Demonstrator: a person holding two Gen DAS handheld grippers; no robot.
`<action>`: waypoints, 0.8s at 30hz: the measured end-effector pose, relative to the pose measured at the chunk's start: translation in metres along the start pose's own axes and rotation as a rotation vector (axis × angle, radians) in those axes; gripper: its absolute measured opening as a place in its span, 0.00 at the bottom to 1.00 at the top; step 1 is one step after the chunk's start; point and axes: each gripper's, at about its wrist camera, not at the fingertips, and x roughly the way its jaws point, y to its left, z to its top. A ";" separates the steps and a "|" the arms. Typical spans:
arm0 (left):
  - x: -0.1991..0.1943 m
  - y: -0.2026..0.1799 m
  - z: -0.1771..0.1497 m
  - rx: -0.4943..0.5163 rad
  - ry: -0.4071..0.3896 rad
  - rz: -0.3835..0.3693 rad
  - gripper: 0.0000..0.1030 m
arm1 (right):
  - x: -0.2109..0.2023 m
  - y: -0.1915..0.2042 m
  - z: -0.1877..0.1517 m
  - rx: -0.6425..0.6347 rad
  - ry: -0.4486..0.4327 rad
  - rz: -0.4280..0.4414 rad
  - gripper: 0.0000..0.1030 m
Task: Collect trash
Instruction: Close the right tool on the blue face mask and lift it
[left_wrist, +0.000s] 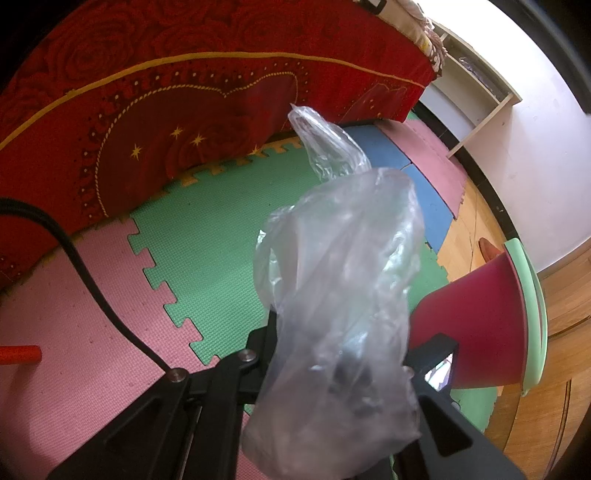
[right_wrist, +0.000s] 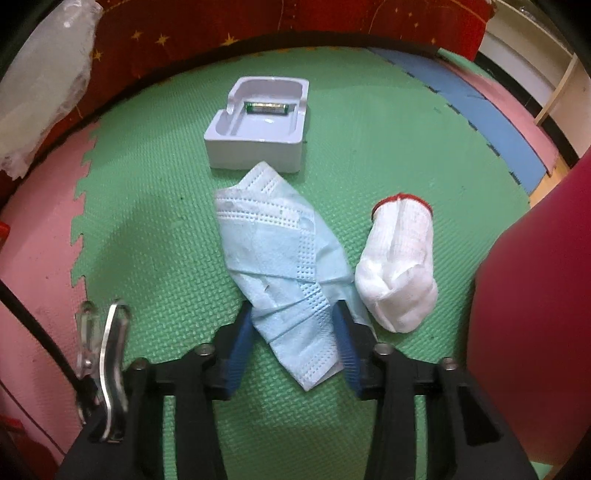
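My left gripper (left_wrist: 347, 332) is shut on a crumpled clear plastic bag (left_wrist: 343, 266) that stands up in front of the camera and hides the fingertips. The same bag (right_wrist: 44, 81) shows at the top left of the right wrist view. A light blue face mask (right_wrist: 284, 273) lies flat on the green foam mat (right_wrist: 166, 221). My right gripper (right_wrist: 293, 328) points down at the mask's near end, one blue pad (right_wrist: 240, 339) at each side of it, and the mask is not squeezed. A rolled white glove with a red cuff (right_wrist: 399, 266) lies just right of the mask.
A white plastic tray (right_wrist: 255, 151) holding a small battery (right_wrist: 266, 108) sits beyond the mask. A red bin (left_wrist: 480, 321) with a pale green rim (left_wrist: 532, 295) stands at the right, close to both grippers. A red bedcover (left_wrist: 184, 92) drapes behind. A black cable (left_wrist: 92, 280) crosses the pink mat.
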 end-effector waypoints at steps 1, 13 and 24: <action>0.000 0.000 0.000 0.001 0.001 0.001 0.07 | 0.000 0.000 0.000 -0.002 0.000 -0.006 0.31; 0.002 -0.002 -0.002 0.002 0.010 0.006 0.07 | -0.036 0.002 -0.004 -0.050 -0.059 -0.018 0.18; 0.002 -0.005 -0.004 0.022 0.005 0.018 0.07 | -0.110 0.001 -0.024 -0.073 -0.151 -0.012 0.18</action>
